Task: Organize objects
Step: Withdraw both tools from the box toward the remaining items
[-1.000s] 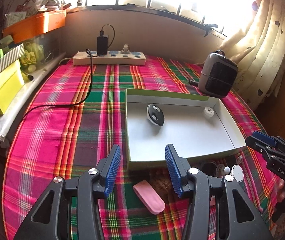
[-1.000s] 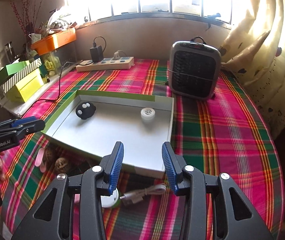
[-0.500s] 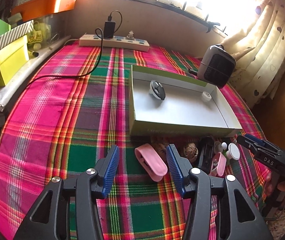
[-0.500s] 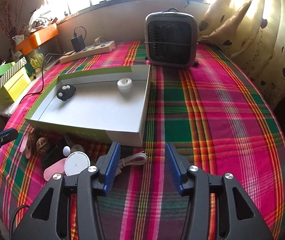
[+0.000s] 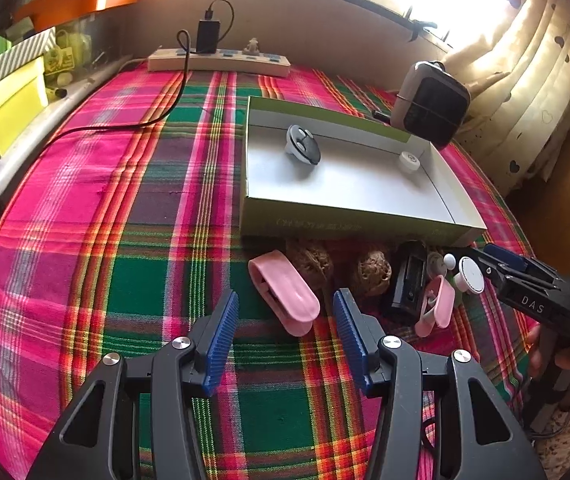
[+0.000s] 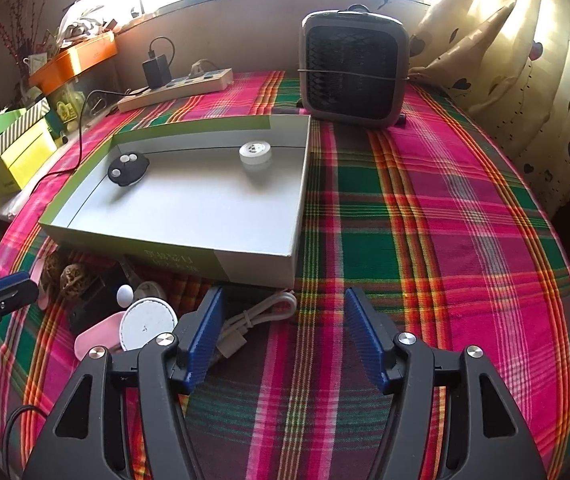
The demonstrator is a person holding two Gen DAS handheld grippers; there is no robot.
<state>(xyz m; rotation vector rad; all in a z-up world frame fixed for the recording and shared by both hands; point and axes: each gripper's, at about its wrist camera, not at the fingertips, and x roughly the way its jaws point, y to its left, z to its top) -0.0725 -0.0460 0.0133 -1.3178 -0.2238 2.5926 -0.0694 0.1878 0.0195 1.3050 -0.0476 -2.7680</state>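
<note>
Both claws have come lower toward the clutter in front of the box [image 5: 349, 216]. Your left claw [image 5: 285, 332], spread and empty, is nearest the pink case [image 5: 285, 292], whose long axis runs diagonally between the pads. Your right claw [image 6: 285, 332] is opening beside the white cable [image 6: 257, 314].

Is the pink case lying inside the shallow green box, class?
No, the pink case lies on the plaid cloth in front of the green box, which holds only a black fob and a white disc.
</note>
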